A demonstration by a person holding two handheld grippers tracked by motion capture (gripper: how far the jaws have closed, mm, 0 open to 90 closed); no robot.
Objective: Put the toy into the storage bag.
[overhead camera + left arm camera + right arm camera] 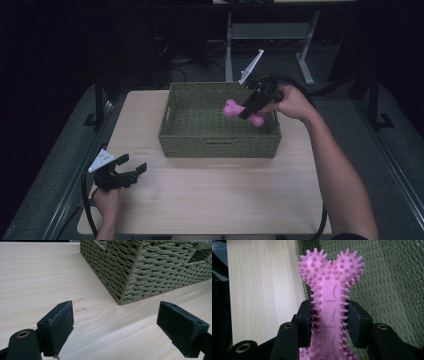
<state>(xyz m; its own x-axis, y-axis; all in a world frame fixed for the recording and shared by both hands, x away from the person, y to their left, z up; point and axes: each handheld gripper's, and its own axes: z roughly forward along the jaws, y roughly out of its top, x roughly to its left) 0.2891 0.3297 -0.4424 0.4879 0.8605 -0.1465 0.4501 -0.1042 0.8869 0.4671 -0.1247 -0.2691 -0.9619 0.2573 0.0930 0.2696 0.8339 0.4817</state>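
A pink spiky bone toy (231,108) hangs over the right part of the green woven basket (172,102), with my right gripper (248,109) shut on its shaft. In the right gripper view the black pads (358,322) press both sides of the pink bone toy (330,290), above the basket's floor (392,290). My left gripper (132,165) rests on the table at the front left, open and with nothing between its fingers. In the left gripper view its jaws stand wide apart over bare wood, pointing at a near corner of the basket (140,270).
The light wooden table (215,200) has free room in front of and to the left of the basket. Its edges drop to a dark floor, and a metal desk frame (265,35) stands beyond the far edge.
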